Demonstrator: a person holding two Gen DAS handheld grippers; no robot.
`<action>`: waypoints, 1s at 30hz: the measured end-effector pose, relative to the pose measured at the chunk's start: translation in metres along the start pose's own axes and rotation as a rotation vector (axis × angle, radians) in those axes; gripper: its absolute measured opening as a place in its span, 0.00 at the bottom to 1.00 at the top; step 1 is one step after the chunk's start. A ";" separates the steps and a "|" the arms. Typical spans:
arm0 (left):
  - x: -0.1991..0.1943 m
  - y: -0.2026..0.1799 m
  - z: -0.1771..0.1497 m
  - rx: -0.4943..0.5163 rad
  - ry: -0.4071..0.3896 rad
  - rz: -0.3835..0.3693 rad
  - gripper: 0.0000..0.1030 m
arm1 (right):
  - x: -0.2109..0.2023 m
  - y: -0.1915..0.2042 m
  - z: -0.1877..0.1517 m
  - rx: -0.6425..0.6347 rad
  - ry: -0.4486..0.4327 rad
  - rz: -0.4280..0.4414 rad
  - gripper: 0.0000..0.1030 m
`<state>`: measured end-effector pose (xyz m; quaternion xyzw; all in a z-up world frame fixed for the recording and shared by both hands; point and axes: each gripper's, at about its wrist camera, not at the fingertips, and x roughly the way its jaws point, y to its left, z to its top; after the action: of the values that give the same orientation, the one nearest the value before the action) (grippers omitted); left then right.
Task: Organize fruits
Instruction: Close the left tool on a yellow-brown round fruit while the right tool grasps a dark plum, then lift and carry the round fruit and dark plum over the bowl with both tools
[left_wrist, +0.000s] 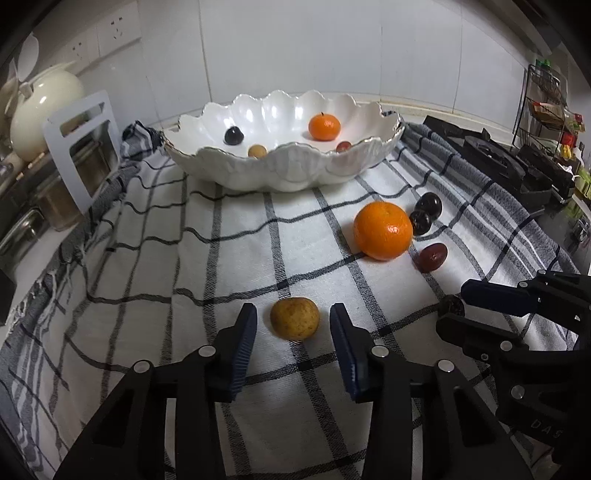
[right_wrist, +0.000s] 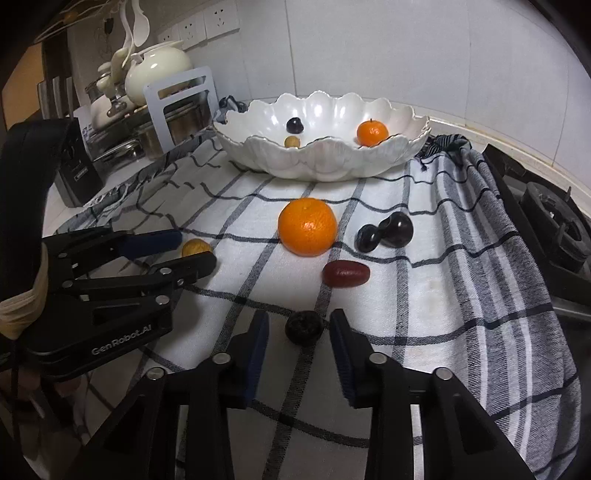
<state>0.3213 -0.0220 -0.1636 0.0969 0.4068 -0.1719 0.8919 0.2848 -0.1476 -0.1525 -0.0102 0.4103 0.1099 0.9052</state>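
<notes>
Fingers on my left gripper stand spread wide with the small tan fruit lying between them, untouched on either side. My right gripper is spread the same way, its fingers flanking a small dark wrinkled fruit with a gap on both sides; neither tool holds anything. I judge this the pre-grasp step on both sides: next I need to close squarely on each fruit, gently, since both are round and may roll on the checked cloth over the counter.

Beyond the right fingers lie a reddish date-like fruit, a large orange and two dark plums touching each other. Farthest off, the scalloped white bowl already holds a small orange, a dark fruit and a tan one.

The left tool's body reads "GenRobot.AI".
</notes>
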 end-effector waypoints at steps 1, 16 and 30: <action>0.001 0.000 0.000 -0.003 0.002 0.000 0.38 | 0.001 0.000 0.000 0.000 0.002 0.002 0.34; 0.001 0.000 -0.001 -0.006 0.018 0.013 0.27 | 0.006 -0.003 -0.003 0.010 0.010 0.015 0.24; -0.032 -0.005 -0.005 -0.048 -0.013 0.029 0.27 | -0.015 -0.002 0.002 -0.004 -0.041 0.030 0.24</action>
<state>0.2967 -0.0180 -0.1426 0.0805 0.4037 -0.1497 0.8990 0.2769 -0.1520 -0.1399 -0.0039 0.3915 0.1245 0.9117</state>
